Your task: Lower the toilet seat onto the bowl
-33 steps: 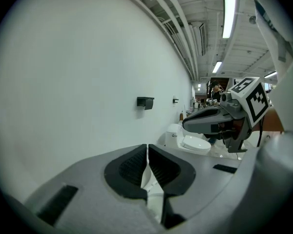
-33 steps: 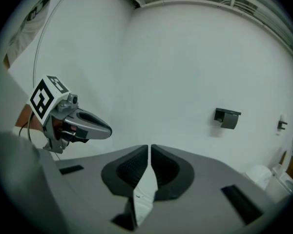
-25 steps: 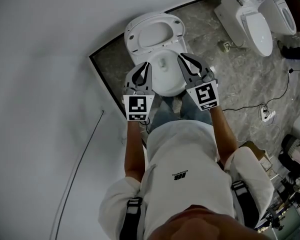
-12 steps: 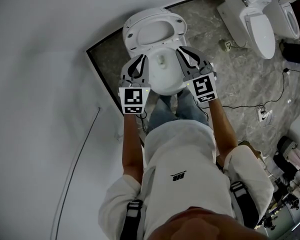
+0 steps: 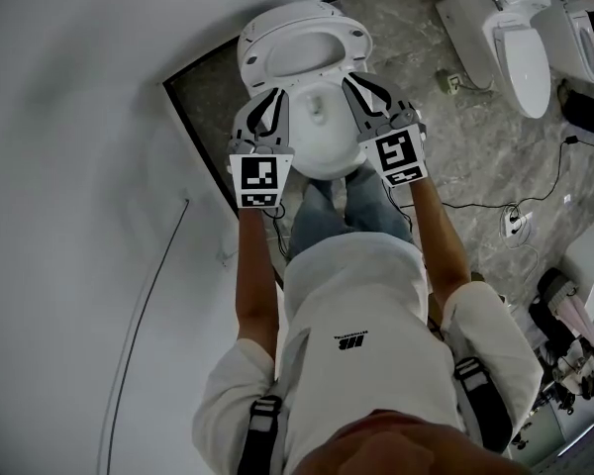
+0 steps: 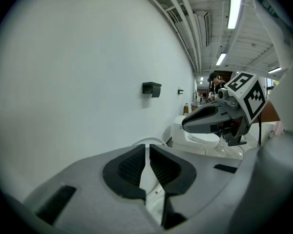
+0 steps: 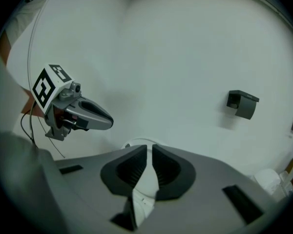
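The white toilet's seat stands raised over the open bowl in the head view. My left gripper hangs over the bowl's left rim and my right gripper over its right rim, both pointing at the raised seat, just short of its lower edge. Each pair of jaws is shut with nothing between them. In the left gripper view my left gripper faces the seat's curved top edge, with my right gripper to its right. The right gripper view shows my right gripper, the seat edge and my left gripper.
A white wall fills the left side. Two more toilets stand at the back right on the marble floor. A cable and power strip lie at the right. A black fixture hangs on the wall. The person's legs stand against the bowl's front.
Both grippers have moved forward and down over the bowl, closer to the raised seat. Their jaws stayed shut, and the seat has not moved.
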Motion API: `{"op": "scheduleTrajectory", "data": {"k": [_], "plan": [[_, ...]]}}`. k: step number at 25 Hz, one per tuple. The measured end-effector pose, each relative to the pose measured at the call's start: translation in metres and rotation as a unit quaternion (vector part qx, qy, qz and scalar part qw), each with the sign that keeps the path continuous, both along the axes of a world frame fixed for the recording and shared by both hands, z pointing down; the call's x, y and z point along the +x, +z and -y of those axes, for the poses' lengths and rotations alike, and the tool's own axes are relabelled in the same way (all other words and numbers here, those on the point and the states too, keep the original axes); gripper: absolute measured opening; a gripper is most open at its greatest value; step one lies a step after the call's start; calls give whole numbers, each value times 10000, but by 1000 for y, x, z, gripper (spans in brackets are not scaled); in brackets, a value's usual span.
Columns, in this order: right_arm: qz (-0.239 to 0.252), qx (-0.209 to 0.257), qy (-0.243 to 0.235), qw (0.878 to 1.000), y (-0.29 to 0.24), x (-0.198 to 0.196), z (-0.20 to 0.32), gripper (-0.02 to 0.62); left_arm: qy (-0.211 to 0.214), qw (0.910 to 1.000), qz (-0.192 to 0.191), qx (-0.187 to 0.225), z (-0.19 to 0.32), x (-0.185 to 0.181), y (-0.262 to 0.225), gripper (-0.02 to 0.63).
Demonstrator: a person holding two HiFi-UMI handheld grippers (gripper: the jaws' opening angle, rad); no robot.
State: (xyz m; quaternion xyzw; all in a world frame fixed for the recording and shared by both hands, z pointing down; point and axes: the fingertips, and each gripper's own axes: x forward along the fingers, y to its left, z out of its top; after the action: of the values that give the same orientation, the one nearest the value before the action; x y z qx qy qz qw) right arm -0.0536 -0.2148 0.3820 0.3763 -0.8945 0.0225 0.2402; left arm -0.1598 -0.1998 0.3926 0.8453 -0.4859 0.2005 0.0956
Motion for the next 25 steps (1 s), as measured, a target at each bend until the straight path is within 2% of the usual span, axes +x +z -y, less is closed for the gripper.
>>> {"op": "scheduleTrajectory", "data": {"k": [12,17,21,25], "plan": [[-80,-190,-132,9997,31,2,32,35,-101,9997,120,-190,31,0,31,34],[-175,-222,-172,9995,40,4,43,35,-93,9995,171,-234,44,0,39,34],[-430,-265,-197,9985,47,8,52,35,-83,9993,255,-277,56,0,46,34],[-391,-279,-269,9985,54,4,59,35,-127,9991,284,-301,64,-2,53,34]]}}
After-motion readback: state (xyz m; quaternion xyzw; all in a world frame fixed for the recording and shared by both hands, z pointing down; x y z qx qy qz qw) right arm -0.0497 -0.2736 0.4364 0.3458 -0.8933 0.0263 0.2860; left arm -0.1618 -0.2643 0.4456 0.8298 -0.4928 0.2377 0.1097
